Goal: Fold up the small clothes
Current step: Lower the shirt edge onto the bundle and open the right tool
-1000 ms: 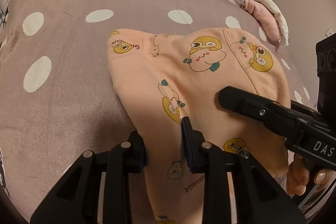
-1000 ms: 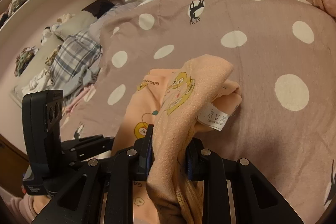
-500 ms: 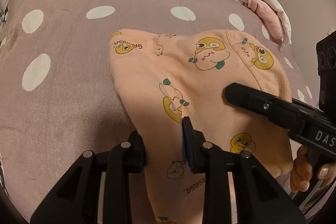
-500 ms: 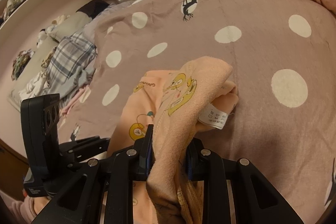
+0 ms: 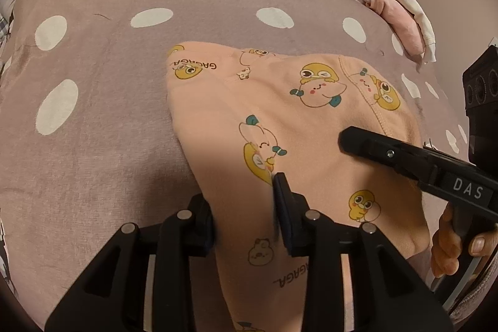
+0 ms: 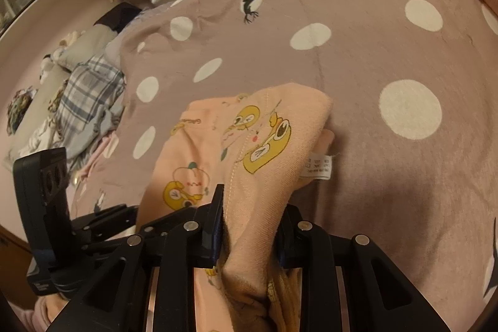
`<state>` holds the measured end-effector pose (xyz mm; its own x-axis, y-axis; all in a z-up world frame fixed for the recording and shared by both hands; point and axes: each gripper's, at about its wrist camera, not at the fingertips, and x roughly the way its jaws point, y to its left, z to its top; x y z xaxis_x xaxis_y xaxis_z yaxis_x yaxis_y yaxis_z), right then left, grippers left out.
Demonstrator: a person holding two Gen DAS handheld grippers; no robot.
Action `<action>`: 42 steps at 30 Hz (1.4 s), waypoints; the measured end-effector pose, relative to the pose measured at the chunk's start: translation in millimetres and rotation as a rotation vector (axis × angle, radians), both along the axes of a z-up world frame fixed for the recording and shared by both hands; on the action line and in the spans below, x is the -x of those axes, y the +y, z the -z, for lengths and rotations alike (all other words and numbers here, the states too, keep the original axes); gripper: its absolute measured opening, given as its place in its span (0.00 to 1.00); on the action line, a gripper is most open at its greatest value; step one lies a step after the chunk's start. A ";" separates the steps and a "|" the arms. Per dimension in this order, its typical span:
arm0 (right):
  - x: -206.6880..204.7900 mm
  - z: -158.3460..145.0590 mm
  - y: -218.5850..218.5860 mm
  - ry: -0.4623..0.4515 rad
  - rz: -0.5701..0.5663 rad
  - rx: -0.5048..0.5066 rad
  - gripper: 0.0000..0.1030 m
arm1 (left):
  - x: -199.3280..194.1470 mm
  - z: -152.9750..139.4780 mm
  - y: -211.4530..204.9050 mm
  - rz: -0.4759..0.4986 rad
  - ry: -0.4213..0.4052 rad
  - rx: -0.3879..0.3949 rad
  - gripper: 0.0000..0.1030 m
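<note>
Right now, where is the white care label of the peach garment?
In the right wrist view the care label hangs at the right edge of the peach garment, just above the right gripper, over the dotted blanket.

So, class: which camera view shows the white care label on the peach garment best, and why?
The right wrist view. There the care label hangs in plain sight from the edge of the peach garment, its printed face towards the camera. In the left wrist view the garment shows only its cartoon-printed outer side; the label is hidden.
</note>
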<state>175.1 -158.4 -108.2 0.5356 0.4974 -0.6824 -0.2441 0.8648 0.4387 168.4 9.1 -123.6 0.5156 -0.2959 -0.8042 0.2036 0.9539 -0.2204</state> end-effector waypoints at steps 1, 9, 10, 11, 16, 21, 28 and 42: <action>-0.3 0.8 -1.4 0.005 0.005 0.001 0.26 | 0.2 0.0 -0.2 0.000 -0.001 -0.003 0.34; -2.1 4.9 -7.8 0.028 0.019 0.006 0.27 | -0.7 1.5 4.0 -0.020 -0.004 -0.023 0.52; -2.7 5.7 -9.1 0.036 0.025 0.007 0.29 | -0.7 1.8 5.7 -0.029 -0.004 -0.033 0.55; -3.2 6.8 -11.3 0.043 0.035 0.009 0.31 | -0.2 2.1 6.5 -0.034 -0.005 -0.038 0.60; -3.7 10.8 -27.6 0.071 0.087 -0.011 0.43 | 3.7 3.8 13.3 -0.054 -0.004 -0.048 0.72; 5.0 5.0 -35.5 0.057 0.118 0.005 0.43 | 9.4 5.7 19.5 -0.082 0.016 -0.061 0.87; 33.3 -12.2 -25.9 -0.050 0.092 0.131 0.43 | 27.0 9.3 28.7 -0.126 0.057 -0.061 1.00; 52.0 1.3 -23.5 0.007 0.091 0.241 0.46 | 59.0 3.3 19.0 -0.135 0.019 -0.135 1.00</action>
<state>123.1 -181.9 -109.5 0.5656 0.2699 -0.7793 -0.1585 0.9629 0.2185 109.4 28.1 -126.9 0.5279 -0.1140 -0.8416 0.0687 0.9934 -0.0915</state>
